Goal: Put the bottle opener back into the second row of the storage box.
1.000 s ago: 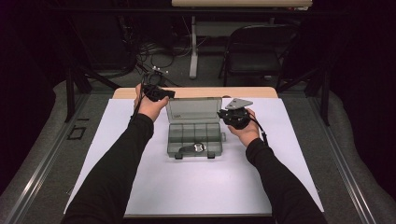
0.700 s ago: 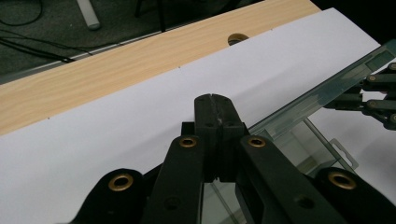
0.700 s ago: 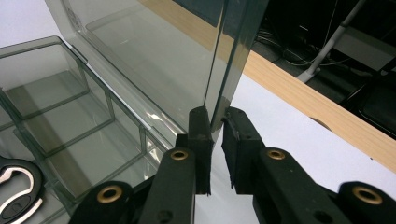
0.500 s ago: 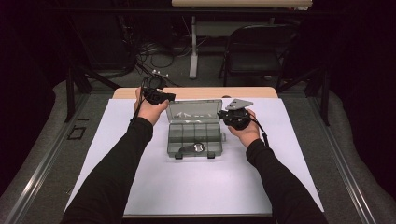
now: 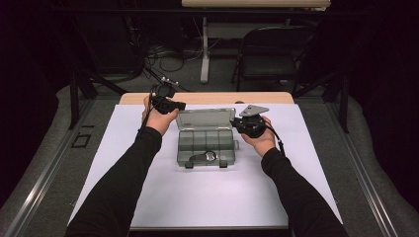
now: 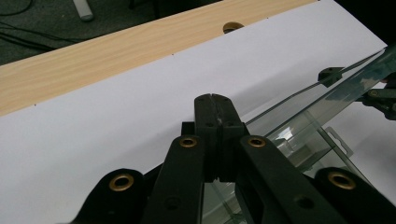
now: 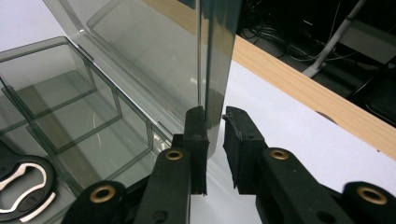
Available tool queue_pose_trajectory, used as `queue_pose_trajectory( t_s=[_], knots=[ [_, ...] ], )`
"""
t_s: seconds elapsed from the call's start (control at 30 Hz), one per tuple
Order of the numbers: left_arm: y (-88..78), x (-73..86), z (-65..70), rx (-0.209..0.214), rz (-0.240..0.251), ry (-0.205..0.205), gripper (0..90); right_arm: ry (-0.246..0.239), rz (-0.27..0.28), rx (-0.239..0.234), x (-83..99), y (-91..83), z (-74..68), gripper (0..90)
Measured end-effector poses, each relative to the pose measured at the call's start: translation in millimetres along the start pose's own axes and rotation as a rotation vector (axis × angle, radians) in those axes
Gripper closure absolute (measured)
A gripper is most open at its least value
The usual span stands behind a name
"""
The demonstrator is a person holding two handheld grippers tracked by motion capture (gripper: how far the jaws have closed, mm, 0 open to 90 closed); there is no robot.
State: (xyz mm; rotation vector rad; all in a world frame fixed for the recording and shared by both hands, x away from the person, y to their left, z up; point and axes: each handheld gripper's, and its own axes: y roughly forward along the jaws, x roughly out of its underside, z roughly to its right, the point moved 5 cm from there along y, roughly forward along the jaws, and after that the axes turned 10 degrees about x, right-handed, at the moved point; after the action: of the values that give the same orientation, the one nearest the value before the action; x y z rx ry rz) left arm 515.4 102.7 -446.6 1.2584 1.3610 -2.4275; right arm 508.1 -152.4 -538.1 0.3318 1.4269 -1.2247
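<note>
**Lid edge between my right jaws**

My right gripper [image 7: 215, 116] has just been easing apart; the raised lid [image 7: 212, 51] of the clear compartment box [image 5: 206, 143] stands between its jaws, with a gap on one side. My left gripper [image 6: 215, 100] is clenched empty beside the lid's other end. The box sits mid-table on white paper [image 5: 217, 197], a bottle opener [image 5: 202, 157] inside.

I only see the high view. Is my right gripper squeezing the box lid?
Observer: No. In the right gripper view, the lid edge stands between the right gripper jaws, with a gap at one jaw.
Operator: And my left one?
Observer: The left gripper has its jaws shut on nothing, beside the lid.
Operator: What's that dark thing lying inside?
Observer: A black tool with silver trim, perhaps a bottle opener.
</note>
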Motion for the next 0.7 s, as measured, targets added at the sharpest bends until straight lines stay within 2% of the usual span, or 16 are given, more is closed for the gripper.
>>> queue_pose_trajectory(
  t_s=[0.4, 0.53, 0.7],
  knots=[
    [1.3, 4.8, 3.2, 0.006, -0.01, 0.005, 90.0, 0.015, -0.019, 0.009, 2.0, -9.6, 0.0, 74.5],
    [-0.3, 7.7, 3.6, 0.006, -0.011, 0.008, 90.0, 0.06, -0.053, 0.008, 3.0, -19.6, 0.4, 73.6],
    [1.3, 12.2, 5.4, 0.014, -0.014, 0.008, 90.0, 0.138, -0.099, -0.019, 2.4, -34.2, 0.6, 76.0]
  ],
)
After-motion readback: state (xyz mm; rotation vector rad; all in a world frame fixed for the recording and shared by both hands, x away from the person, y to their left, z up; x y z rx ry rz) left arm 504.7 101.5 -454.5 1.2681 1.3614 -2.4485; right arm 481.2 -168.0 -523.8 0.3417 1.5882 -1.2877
